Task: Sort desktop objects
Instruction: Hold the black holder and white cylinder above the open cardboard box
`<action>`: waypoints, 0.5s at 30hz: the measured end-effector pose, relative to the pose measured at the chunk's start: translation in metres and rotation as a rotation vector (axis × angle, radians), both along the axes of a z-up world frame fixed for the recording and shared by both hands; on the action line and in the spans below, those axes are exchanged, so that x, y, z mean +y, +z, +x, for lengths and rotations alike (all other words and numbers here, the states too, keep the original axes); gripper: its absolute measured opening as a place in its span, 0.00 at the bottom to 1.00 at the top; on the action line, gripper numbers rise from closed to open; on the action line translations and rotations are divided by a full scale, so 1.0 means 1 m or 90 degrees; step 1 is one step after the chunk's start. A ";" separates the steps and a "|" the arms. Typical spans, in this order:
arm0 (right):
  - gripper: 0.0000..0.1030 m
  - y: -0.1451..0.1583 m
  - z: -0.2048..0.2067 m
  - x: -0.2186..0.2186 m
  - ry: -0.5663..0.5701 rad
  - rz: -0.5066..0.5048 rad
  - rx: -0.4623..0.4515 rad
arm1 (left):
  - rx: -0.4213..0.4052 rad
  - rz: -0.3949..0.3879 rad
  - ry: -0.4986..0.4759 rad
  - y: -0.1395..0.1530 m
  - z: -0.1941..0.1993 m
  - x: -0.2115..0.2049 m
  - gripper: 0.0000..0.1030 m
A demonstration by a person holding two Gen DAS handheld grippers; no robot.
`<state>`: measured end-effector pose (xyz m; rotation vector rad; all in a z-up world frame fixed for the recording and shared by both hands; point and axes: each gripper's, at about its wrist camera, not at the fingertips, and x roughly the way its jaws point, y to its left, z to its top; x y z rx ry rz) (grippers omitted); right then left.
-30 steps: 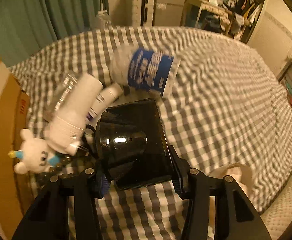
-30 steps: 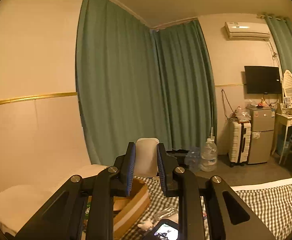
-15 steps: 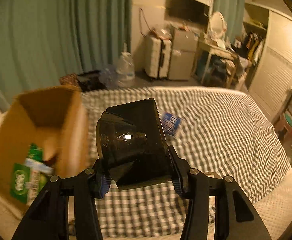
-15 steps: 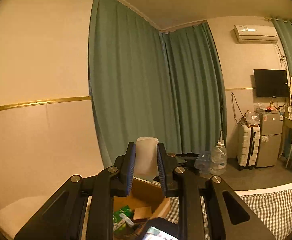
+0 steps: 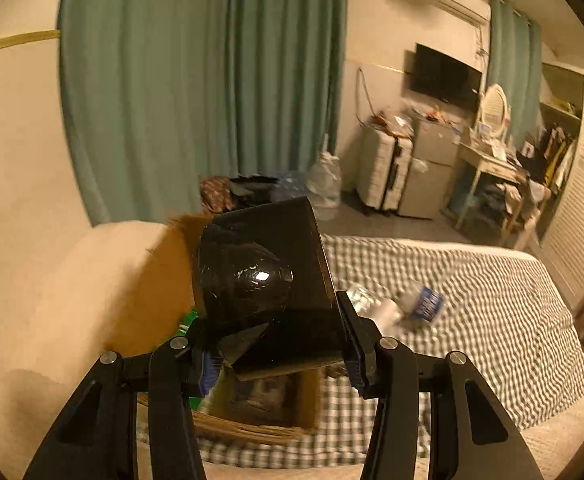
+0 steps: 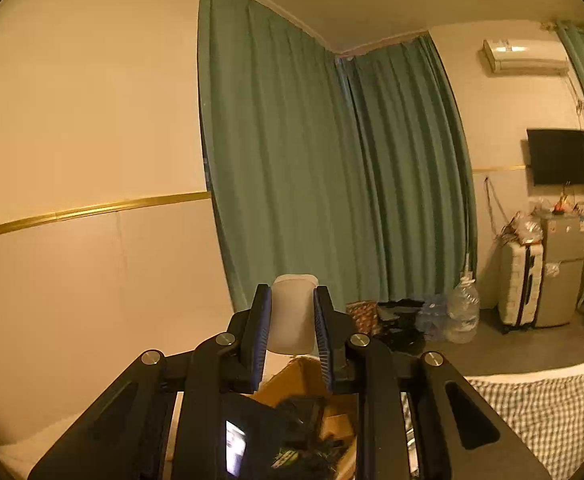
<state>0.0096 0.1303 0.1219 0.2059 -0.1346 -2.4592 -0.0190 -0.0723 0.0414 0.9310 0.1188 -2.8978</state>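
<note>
Above the cardboard box (image 5: pixel 160 280), left gripper (image 5: pixel 278 344) clamps black case (image 5: pixel 268 280), newly carried from the bed; right gripper (image 6: pixel 292 336) clamps white bottle (image 6: pixel 293 312); release next.

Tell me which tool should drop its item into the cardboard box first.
Left, probably. The left tool holds the black device directly above the cardboard box; the right tool holds its white container higher.

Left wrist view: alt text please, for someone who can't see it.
The left gripper grips a glossy black object raised above an open cardboard box at the edge of a checkered bed. Plastic bottles lie on the bed; green curtains hang behind.
</note>
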 end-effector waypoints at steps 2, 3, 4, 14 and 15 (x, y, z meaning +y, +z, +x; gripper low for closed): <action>0.20 -0.008 -0.005 -0.006 0.003 0.004 -0.010 | 0.008 -0.011 0.003 0.007 0.000 -0.008 0.49; 0.20 -0.012 -0.009 -0.010 0.004 0.006 -0.015 | 0.013 -0.021 0.004 0.010 0.000 -0.012 0.49; 0.20 -0.017 -0.013 -0.012 0.004 0.008 -0.019 | 0.016 -0.031 0.003 0.011 -0.002 -0.016 0.49; 0.20 -0.087 -0.067 -0.034 0.017 0.013 -0.102 | -0.024 -0.014 0.023 -0.009 -0.031 -0.055 0.49; 0.20 -0.097 -0.072 -0.037 0.023 0.015 -0.113 | -0.030 -0.009 0.026 -0.012 -0.033 -0.058 0.49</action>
